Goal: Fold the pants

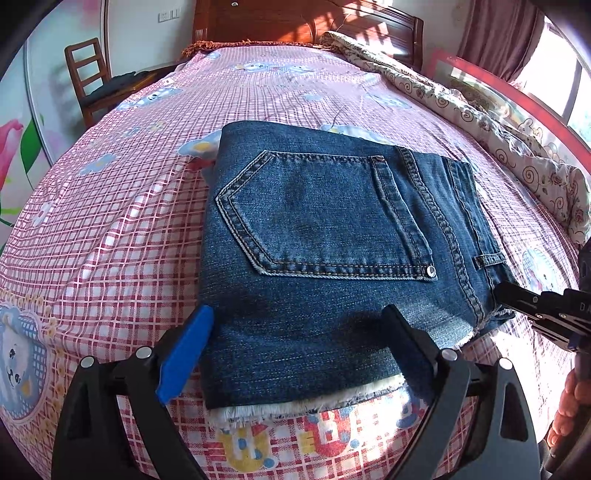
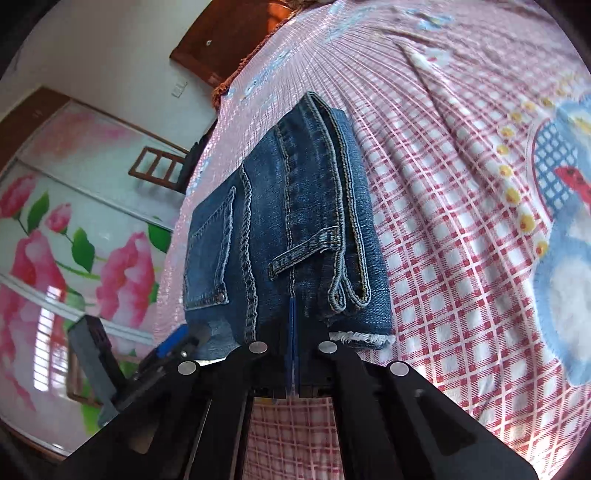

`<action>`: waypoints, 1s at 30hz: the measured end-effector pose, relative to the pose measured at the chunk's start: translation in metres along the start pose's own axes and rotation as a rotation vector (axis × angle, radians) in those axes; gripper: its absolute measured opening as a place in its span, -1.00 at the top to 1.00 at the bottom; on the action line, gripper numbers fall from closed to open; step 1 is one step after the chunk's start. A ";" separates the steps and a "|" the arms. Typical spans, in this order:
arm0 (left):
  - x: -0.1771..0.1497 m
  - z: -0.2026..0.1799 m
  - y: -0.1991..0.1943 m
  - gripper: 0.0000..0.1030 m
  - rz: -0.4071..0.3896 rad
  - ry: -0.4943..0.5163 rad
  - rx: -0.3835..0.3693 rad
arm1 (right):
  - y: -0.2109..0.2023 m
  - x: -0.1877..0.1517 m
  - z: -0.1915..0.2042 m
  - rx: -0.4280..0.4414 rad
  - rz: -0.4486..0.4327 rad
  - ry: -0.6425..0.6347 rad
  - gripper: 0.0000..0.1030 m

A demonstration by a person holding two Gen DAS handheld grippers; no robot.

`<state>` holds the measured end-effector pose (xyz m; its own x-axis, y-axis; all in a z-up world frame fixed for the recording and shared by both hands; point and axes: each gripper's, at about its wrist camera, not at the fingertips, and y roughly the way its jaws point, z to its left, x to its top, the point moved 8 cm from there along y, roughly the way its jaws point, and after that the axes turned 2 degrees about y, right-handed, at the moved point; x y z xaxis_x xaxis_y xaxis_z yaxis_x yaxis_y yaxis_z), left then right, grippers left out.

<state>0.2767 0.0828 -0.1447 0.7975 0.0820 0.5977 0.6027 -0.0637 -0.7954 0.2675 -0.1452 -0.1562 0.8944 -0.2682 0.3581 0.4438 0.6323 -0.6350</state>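
The blue jeans (image 1: pixel 325 258) lie folded into a compact bundle on the pink checked bedsheet (image 1: pixel 122 229), back pocket up, frayed hems at the near edge. My left gripper (image 1: pixel 295 321) is open, its fingers spread over the near edge of the bundle, holding nothing. My right gripper (image 2: pixel 293 314) is shut, its fingertips pressed together against the waistband end of the jeans (image 2: pixel 295 229). It also shows in the left wrist view (image 1: pixel 517 295) at the bundle's right corner. Whether cloth is pinched between its fingers is hidden.
A cream floral quilt (image 1: pixel 480 110) lies along the bed's right side by a red rail. A wooden headboard (image 1: pixel 306 22) stands at the far end. A wooden chair (image 1: pixel 92 81) stands left of the bed by a flowered wardrobe (image 2: pixel 55 258).
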 end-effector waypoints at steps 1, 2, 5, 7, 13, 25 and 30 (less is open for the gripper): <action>0.000 0.000 -0.001 -0.78 0.005 -0.003 0.007 | -0.002 -0.003 0.003 -0.023 0.014 -0.013 1.00; 0.000 0.001 -0.003 -0.78 0.011 -0.010 0.010 | -0.005 -0.006 0.003 -0.037 0.025 -0.004 1.00; -0.001 0.005 -0.013 -0.78 0.020 -0.052 -0.006 | -0.015 -0.011 -0.001 -0.128 0.015 -0.022 0.98; -0.005 0.009 -0.017 -0.78 0.031 -0.072 -0.011 | -0.025 -0.007 0.008 -0.100 -0.022 -0.031 0.98; -0.023 0.024 -0.029 -0.78 0.051 -0.111 0.011 | -0.012 0.013 0.033 -0.118 -0.060 -0.106 0.44; -0.068 0.047 -0.080 -0.90 0.042 -0.188 0.015 | -0.037 -0.049 0.032 -0.146 0.062 -0.089 -0.64; -0.096 0.046 -0.092 -0.93 0.064 -0.207 0.011 | -0.062 -0.115 0.013 -0.162 0.119 -0.060 -0.64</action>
<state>0.1435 0.1261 -0.1338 0.8106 0.2812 0.5137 0.5501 -0.0646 -0.8326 0.1370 -0.1442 -0.1493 0.9383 -0.1512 0.3110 0.3425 0.5306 -0.7754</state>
